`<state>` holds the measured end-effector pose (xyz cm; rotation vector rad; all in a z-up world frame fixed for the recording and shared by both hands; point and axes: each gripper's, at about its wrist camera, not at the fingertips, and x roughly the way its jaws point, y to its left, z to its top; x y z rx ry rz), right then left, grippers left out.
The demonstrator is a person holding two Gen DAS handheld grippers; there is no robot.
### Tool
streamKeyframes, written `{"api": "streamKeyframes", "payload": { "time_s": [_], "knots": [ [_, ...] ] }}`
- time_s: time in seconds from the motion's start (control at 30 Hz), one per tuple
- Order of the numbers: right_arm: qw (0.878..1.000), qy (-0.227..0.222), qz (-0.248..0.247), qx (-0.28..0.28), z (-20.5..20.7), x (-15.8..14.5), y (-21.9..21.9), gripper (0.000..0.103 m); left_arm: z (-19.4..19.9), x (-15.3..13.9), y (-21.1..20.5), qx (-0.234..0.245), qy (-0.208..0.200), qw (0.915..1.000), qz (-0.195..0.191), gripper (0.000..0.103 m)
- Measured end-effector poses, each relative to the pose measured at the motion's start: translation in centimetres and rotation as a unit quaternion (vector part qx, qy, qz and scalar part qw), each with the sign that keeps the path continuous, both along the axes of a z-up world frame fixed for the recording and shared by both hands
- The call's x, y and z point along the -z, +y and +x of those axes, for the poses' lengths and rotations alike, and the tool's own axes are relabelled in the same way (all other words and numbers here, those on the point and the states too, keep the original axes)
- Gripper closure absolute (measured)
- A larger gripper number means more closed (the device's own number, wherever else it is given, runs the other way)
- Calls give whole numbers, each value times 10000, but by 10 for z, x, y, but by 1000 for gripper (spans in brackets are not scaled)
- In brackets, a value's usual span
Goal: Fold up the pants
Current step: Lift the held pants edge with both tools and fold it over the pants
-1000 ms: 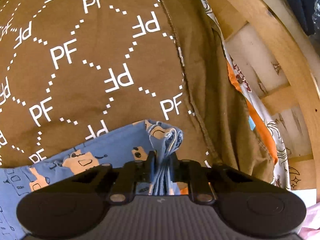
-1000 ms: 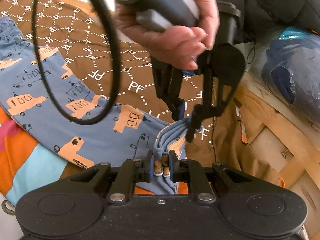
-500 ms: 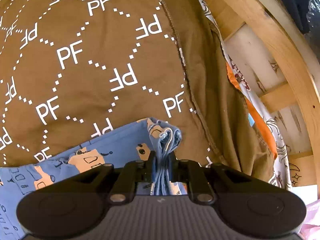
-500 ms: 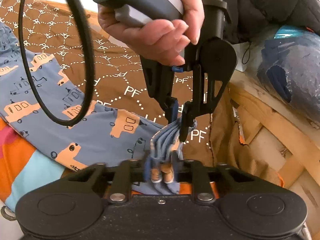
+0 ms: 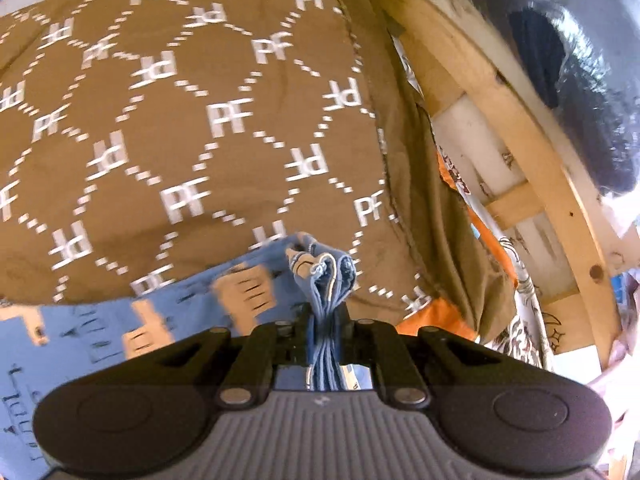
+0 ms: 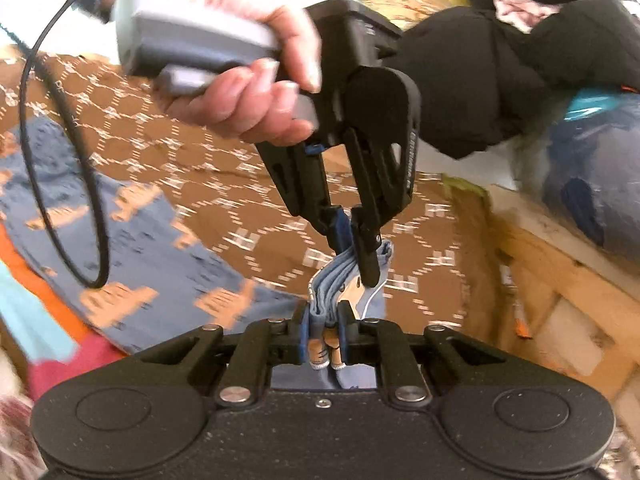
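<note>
Right wrist: black cable [image 6: 60, 184] loops over patterned pants [image 6: 132, 240]

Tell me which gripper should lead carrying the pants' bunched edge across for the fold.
Neither alone, probably. The left gripper and right gripper are both shut on the same bunched edge of the blue pants, close together above the brown blanket; they should travel together.
</note>
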<state>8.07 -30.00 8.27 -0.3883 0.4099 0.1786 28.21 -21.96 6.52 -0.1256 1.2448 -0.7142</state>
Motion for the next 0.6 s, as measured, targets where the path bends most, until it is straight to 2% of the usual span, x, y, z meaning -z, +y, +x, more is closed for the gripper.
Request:
{"api": "streamKeyframes", "payload": {
  "time_s": [0.2,0.33,0.47,0.6],
  "knots": [
    [9978,340,250,-511,2,-5,42,89,-8,13,76,-314,36,9993,-214,93],
    [9945,648,302,-761,5,3,69,89,-9,34,117,-490,110,9985,-204,93],
    [9895,1064,383,-904,14,19,90,89,-7,59,138,-577,184,9981,-141,93],
    [9857,1286,474,-984,21,31,104,89,-8,72,155,-571,158,9981,-155,93]
  ]
}}
